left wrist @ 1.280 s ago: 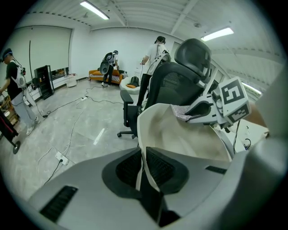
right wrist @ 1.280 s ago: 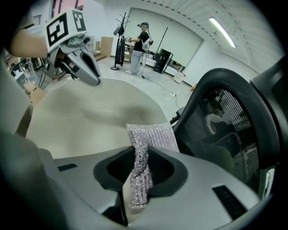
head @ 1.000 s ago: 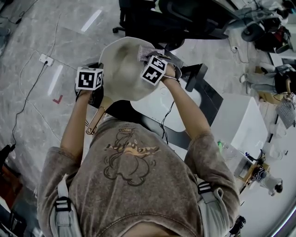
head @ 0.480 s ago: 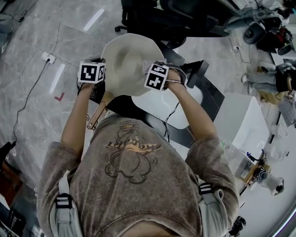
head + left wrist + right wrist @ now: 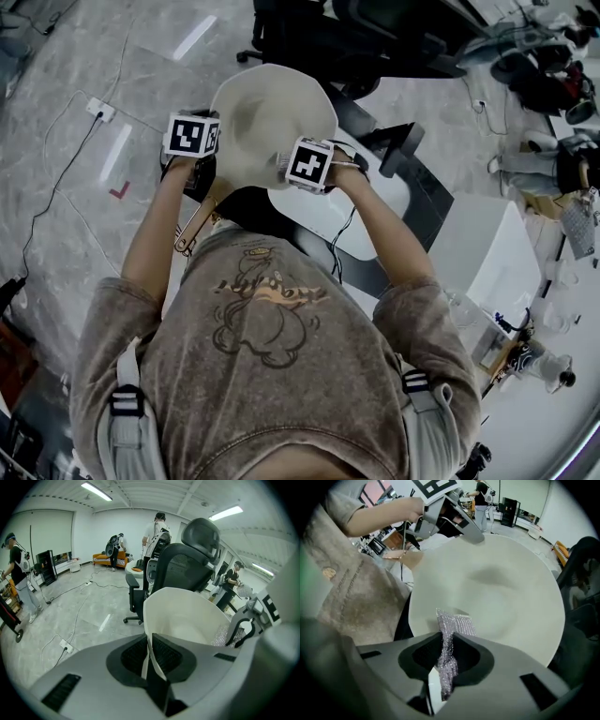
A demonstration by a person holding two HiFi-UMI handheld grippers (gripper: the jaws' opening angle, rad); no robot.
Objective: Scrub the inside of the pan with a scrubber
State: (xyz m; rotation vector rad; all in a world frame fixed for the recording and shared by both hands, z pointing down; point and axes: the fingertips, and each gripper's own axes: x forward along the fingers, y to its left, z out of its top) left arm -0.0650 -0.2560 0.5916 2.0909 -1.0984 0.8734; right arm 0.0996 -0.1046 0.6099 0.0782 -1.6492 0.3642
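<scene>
Pan (image 5: 497, 588): one; cream, smooth, matte; wide round bowl shape with a thin rim, that rim nipped between the left jaws, hollow side facing the right jaws.
Scrubber (image 5: 452, 630): one; silvery woven mesh, flat and crinkled; poking out ahead of the right jaws over the pan's inner wall, near its rim.
Left gripper (image 5: 150, 656): grey shell, dark ribbed pads; jaws clamped on the pan's rim.
Right gripper (image 5: 447, 656): same build; jaws clamped on the scrubber.

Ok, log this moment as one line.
left gripper: shut on pan rim | right gripper: shut on scrubber, at pan's inside
</scene>
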